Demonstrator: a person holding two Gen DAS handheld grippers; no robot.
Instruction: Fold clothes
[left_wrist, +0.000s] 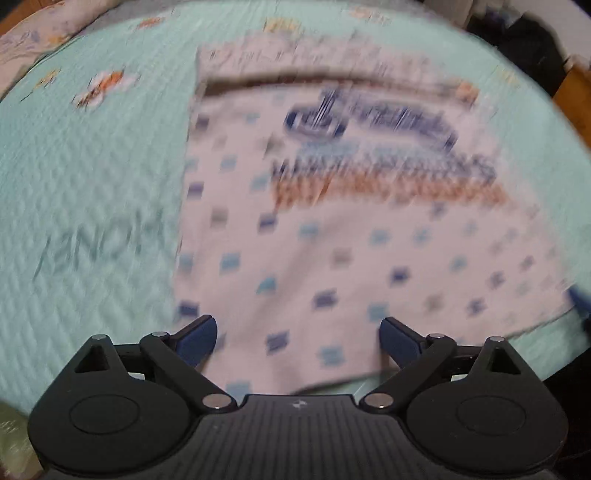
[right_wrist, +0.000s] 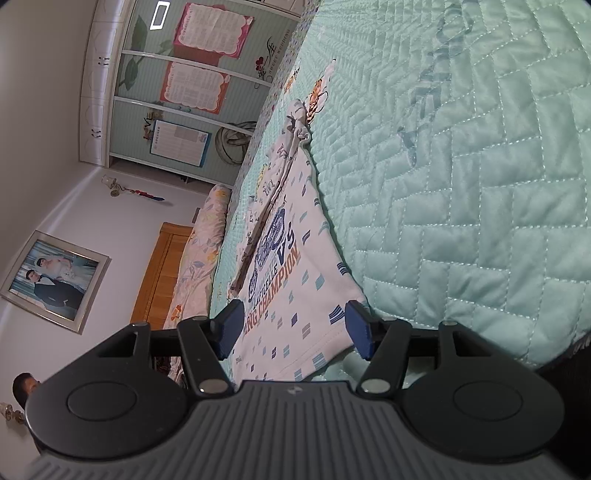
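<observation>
Smearing most of the left wrist view, motion blur leaves the lettering on the shirt (left_wrist: 332, 206) unreadable there, and the shirt's right edge dissolves toward the rim of the picture. In the right wrist view the print is sharp, though only part of it reads: "VS" and "CHAMPION", the word before it cut off behind a blue pad. The shirt's near hem runs under the gripper body and is hidden. A person's head at the lower left is partly cut off by the gripper housing.

There is one garment, a white T-shirt with small blue squares, lying flat on one mint quilted bedspread (left_wrist: 92, 184). Two grippers show, one per view. On the cupboard doors (right_wrist: 155, 88) hang three printed sheets, and one framed photograph (right_wrist: 55, 277) is on the wall.

The left gripper (left_wrist: 297, 332) hangs over the shirt's near part with its jaws spread wide, nothing gripped. The right gripper (right_wrist: 293, 325) has its jaws apart, with the shirt's corner lying between them; neither pad presses on the cloth.
</observation>
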